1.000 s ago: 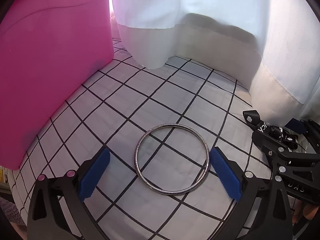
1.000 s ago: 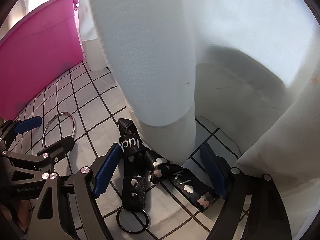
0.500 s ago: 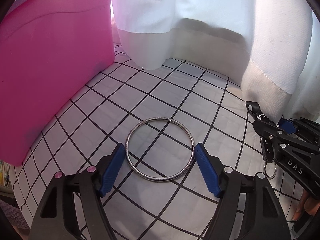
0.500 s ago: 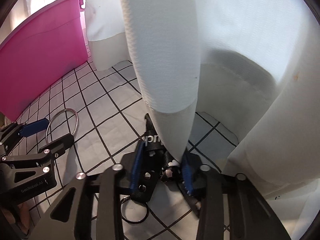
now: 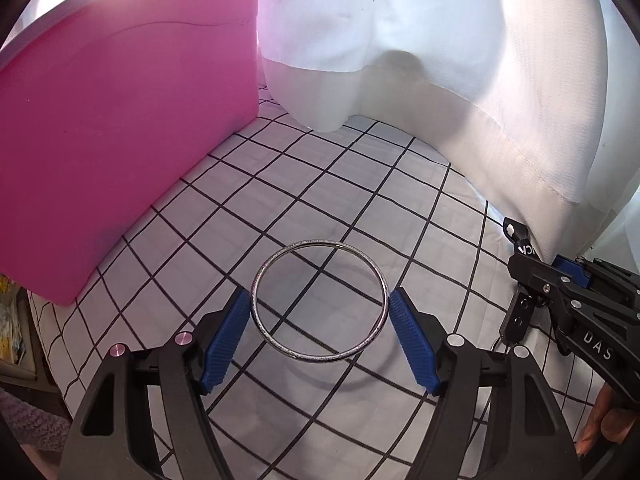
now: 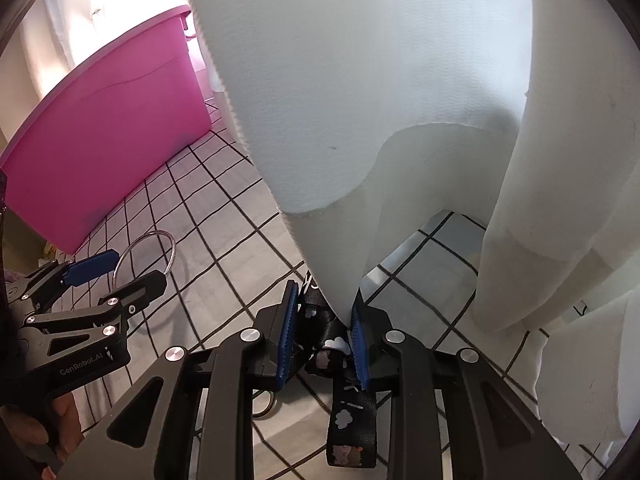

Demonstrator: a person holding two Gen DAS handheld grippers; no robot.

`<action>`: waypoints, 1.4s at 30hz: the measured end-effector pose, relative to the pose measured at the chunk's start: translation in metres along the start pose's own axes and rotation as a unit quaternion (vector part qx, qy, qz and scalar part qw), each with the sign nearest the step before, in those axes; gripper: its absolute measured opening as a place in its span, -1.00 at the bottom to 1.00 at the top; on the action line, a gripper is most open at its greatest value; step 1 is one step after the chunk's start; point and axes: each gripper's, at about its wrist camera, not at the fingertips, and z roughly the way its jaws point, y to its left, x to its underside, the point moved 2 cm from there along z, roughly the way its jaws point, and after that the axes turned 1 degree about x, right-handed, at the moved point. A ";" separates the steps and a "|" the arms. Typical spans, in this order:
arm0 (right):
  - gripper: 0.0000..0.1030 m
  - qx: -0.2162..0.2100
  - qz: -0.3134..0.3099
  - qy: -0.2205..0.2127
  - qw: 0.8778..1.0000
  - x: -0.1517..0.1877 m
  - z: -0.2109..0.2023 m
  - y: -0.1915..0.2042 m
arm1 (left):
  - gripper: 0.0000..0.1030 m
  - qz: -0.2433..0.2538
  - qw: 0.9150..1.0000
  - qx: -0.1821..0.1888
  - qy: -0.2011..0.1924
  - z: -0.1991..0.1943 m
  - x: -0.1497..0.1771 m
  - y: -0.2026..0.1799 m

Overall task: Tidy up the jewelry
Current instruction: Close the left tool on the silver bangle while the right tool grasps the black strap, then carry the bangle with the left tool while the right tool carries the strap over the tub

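While a pink bin [image 5: 120,140] stands at the far left on the checked cloth [image 5: 320,200], the left tool [image 5: 320,336] grips a silver bangle [image 5: 320,300] by its two sides, lifted just clear of the cloth with its shadow beneath. White curtains [image 5: 440,60] hang along the far side and to the right. At the right, the right tool [image 6: 323,340] is closing on a black printed strap [image 6: 352,420], its blue pads pressing the strap's bunched middle while one end hangs down near the camera, at a curtain fold's foot.
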 end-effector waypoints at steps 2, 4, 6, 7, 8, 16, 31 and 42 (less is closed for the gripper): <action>-0.53 -0.003 -0.004 -0.001 1.000 0.006 -0.006 0.007 | 0.35 0.000 1.000 0.000 -0.003 -0.008 0.003 0.005; -0.53 -0.011 -0.005 0.000 1.000 0.009 -0.010 0.011 | 0.35 0.000 1.000 0.000 -0.006 -0.016 0.005 0.009; -0.53 -0.013 -0.004 0.001 1.000 0.015 -0.014 0.016 | 0.35 0.000 1.000 -0.001 -0.009 -0.023 0.006 0.013; -0.53 -0.015 -0.003 -0.001 1.000 0.018 -0.016 0.017 | 0.35 -0.001 1.000 -0.001 -0.011 -0.025 0.006 0.015; -0.53 -0.018 -0.001 -0.002 1.000 0.019 -0.018 0.017 | 0.35 -0.001 1.000 -0.001 -0.012 -0.028 0.007 0.017; -0.52 -0.008 0.025 0.000 1.000 0.049 -0.030 0.013 | 0.35 0.001 1.000 0.002 -0.012 -0.037 0.015 0.024; -0.52 0.016 0.046 -0.010 0.999 0.081 -0.034 0.035 | 0.35 0.019 1.000 0.021 -0.014 -0.048 0.017 0.017; -0.54 -0.018 0.036 -0.054 0.998 0.057 -0.073 0.058 | 0.35 0.021 0.998 0.036 -0.041 -0.083 0.003 0.021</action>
